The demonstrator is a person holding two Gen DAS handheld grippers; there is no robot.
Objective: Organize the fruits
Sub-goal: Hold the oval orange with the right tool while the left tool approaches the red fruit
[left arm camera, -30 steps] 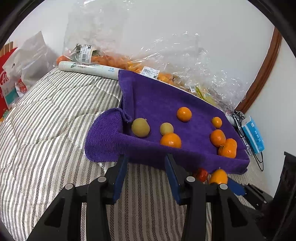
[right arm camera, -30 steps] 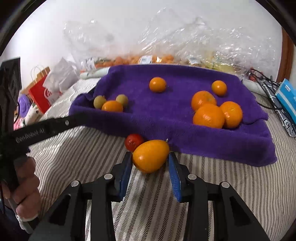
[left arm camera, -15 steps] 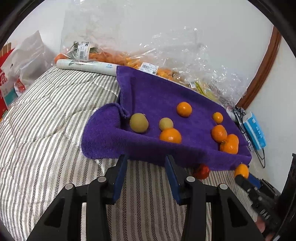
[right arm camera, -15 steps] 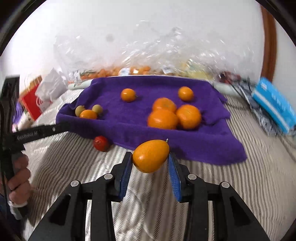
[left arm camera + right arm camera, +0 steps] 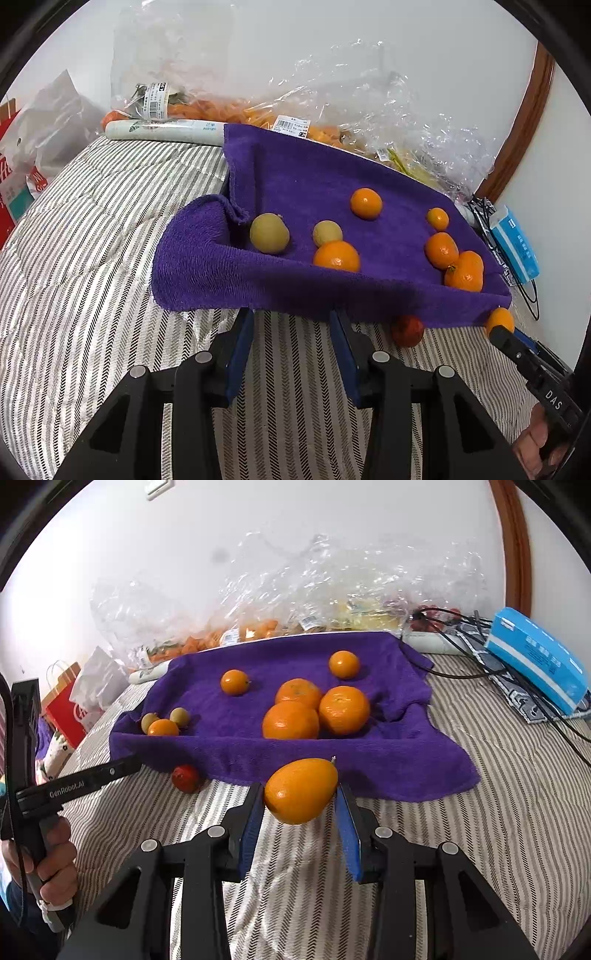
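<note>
My right claw point(image 5: 300, 805) clamps a smooth, egg-shaped orange fruit point(image 5: 301, 791) between its blue pads, lifted clear of the striped, herringbone-weave bedcover point(image 5: 480, 849). Just ahead of it lies a rumpled purple terry towel point(image 5: 369, 760) carrying round glossy oranges point(image 5: 291, 720) and two small dull yellow-green fruits point(image 5: 180, 716). A small red fruit point(image 5: 185, 777) sits on the cover ahead and to its left, touching the towel's edge. My left claw point(image 5: 291, 354) stands partly open with nothing between its pads, the towel's near hem just beyond its tips. Crinkled clear plastic bags point(image 5: 295, 602) line the wall behind.
</note>
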